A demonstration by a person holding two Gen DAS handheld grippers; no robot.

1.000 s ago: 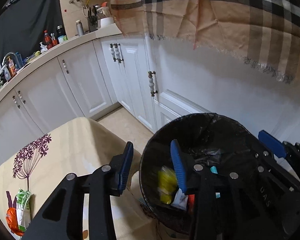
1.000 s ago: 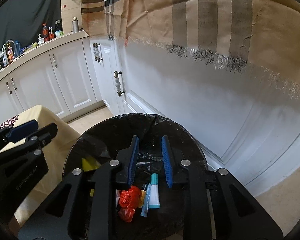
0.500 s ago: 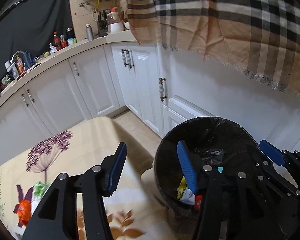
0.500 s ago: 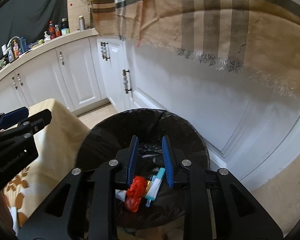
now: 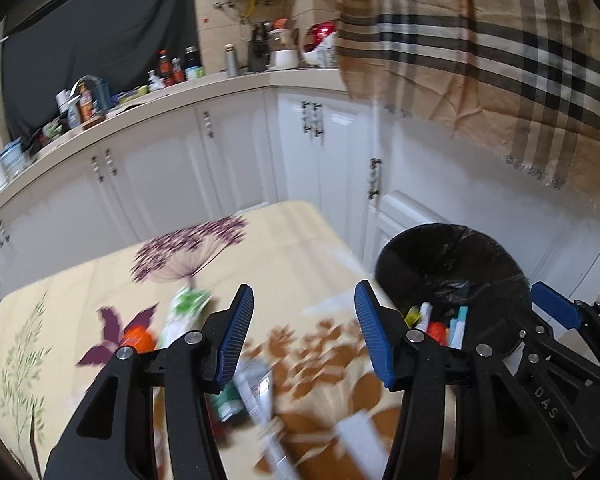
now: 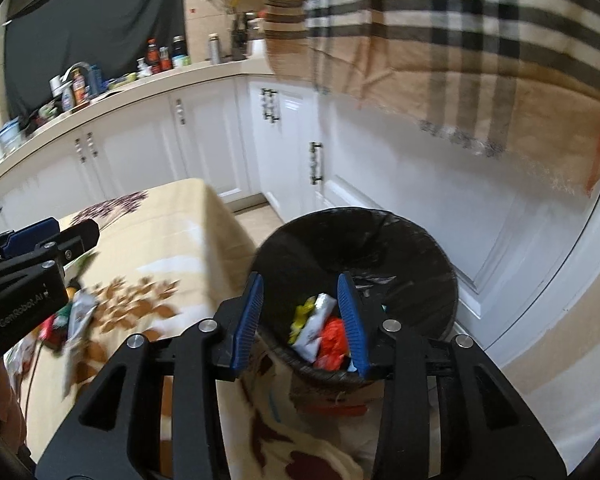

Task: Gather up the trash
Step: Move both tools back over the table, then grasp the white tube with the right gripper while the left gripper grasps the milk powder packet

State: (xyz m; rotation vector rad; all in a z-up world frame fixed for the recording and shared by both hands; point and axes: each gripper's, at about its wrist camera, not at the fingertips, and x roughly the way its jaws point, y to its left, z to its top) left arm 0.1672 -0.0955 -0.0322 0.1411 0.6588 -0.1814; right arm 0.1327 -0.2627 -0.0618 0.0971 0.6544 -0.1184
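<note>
Tablecloth [image 5: 284, 248] newly underneath — bin [image 5: 452, 264] rightward

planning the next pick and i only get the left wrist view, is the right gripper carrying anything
Observer: No. The right wrist view shows the right gripper with nothing between its pads. Its jaws have just been opening, above the bin.
Operator: what's inside the bin, i only see a sliver
Observer: A yellow wrapper, a white sachet and a crumpled red wrapper lie on the black liner.
Operator: and to the right of the bin, your gripper blocks that for me
Observer: There the view shows beige floor and the white cabinet base.
</note>
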